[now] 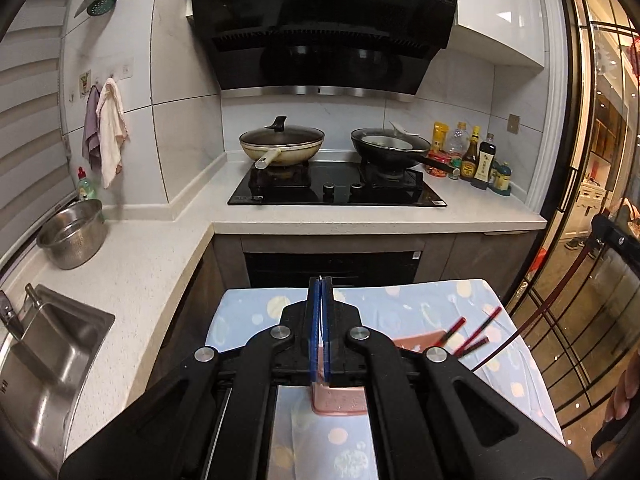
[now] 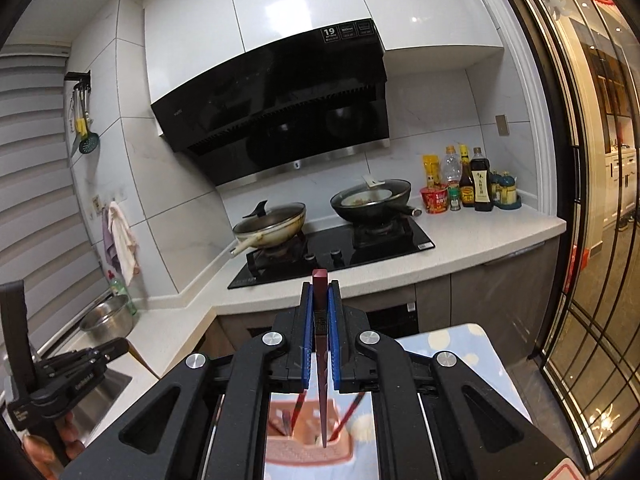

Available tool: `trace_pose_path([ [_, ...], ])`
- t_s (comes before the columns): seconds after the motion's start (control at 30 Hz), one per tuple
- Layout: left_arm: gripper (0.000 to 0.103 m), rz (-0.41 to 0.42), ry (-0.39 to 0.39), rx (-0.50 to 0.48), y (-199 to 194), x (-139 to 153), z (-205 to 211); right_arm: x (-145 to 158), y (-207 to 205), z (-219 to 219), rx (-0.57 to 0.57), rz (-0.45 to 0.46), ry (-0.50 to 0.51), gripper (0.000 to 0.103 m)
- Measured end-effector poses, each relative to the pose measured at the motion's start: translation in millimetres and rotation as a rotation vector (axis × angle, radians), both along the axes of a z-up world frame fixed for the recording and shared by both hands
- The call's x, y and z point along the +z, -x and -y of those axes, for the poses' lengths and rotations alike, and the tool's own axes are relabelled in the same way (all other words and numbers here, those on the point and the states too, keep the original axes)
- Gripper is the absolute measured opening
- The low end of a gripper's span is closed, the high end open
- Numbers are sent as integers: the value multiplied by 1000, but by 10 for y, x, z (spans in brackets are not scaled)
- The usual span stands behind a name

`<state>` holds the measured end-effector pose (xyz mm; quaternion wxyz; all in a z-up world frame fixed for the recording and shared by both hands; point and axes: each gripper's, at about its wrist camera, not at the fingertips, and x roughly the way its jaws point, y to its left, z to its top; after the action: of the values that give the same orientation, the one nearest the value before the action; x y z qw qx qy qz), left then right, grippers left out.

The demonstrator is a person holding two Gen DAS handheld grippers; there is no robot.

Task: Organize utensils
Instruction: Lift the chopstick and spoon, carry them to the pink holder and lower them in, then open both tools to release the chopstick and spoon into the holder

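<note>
A dark red chopstick stands nearly upright in the middle of the right wrist view, its long axis running up and down the frame — square butt at the top, thin tip low over a pink holder. The right gripper is clamped on it, blue pads pressing both sides. More red chopsticks lean up and right at the lower right of the left wrist view. The left gripper is closed tight with nothing between its pads, above a blue patterned cloth.
</note>
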<state>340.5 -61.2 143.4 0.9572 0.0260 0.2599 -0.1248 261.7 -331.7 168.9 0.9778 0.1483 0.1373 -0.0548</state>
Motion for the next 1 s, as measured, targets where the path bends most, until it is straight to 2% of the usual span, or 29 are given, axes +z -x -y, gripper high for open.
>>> trace_pose_path([
  [0.2, 1, -30, -21, 19, -259, -171, 33, -46, -364, -56, -1, -8, 17, 7],
  [0.67, 1, -114, -21, -5, -442, -623, 148, -611, -877, -261, 65, -163, 19, 7],
  [0.77, 4, -108, -28, -1, -419, -659, 159, -680, -885, -305, 56, -171, 29, 13],
  [0.8, 10, -111, -28, 0, -418, -667, 156, -693, -875, -309, 57, -170, 28, 13],
  [0.83, 24, -114, -25, 5, -419, -672, 147, -706, -858, -307, 58, -170, 25, 14],
  [0.9, 42, -103, -20, 23, -401, -667, 115, -715, -819, -297, 58, -167, 22, 15],
  [1.0, 44, -98, -10, 24, -362, -649, 82, -710, -742, -290, 53, -156, 22, 24],
])
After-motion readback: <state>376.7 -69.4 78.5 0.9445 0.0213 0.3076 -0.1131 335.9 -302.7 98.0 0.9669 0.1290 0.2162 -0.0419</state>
